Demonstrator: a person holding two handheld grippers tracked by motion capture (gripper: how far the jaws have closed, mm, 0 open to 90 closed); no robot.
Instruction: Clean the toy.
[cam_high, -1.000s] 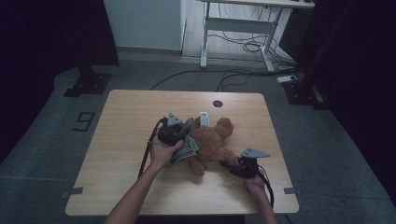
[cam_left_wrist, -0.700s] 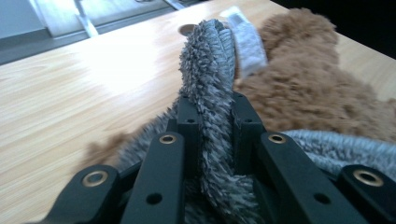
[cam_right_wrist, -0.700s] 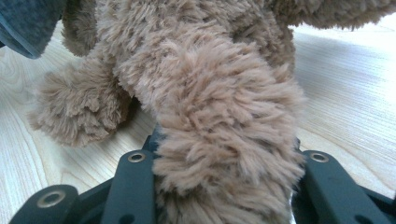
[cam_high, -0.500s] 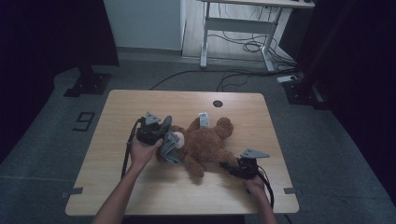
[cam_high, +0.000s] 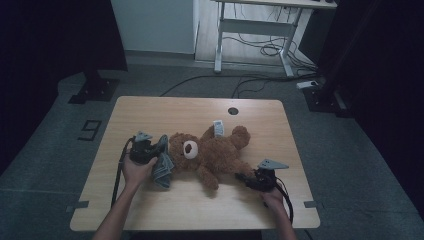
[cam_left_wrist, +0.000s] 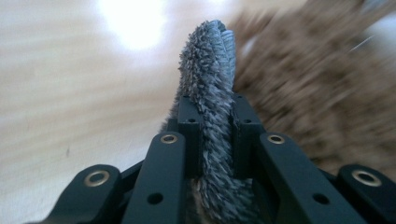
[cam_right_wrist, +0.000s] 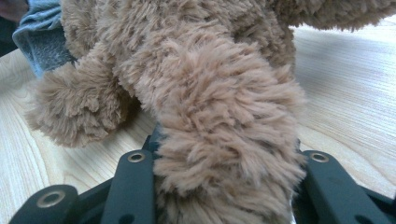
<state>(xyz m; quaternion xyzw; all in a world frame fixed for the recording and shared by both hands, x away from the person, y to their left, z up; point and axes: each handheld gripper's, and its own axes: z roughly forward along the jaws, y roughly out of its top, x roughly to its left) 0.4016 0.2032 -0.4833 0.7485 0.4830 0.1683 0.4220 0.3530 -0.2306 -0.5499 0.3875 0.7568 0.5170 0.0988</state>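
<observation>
A dim room with cables on the grey floor lay behind a light wooden table (cam_high: 150, 112). A brown bear (cam_high: 212, 152) lay on its back near the table's middle, head toward the left, a white tag (cam_high: 218, 127) by its upper paw. The left gripper (cam_high: 162, 150), just left of the bear's head, was clamped on a grey cloth (cam_left_wrist: 208, 93), which hung down beside the head; in the left gripper view the fuzzy fold rose between the closed jaws. The right gripper (cam_high: 245, 179), near the front right edge, gripped the bear's leg (cam_right_wrist: 224, 140), its jaws pressing both sides of the fur.
</observation>
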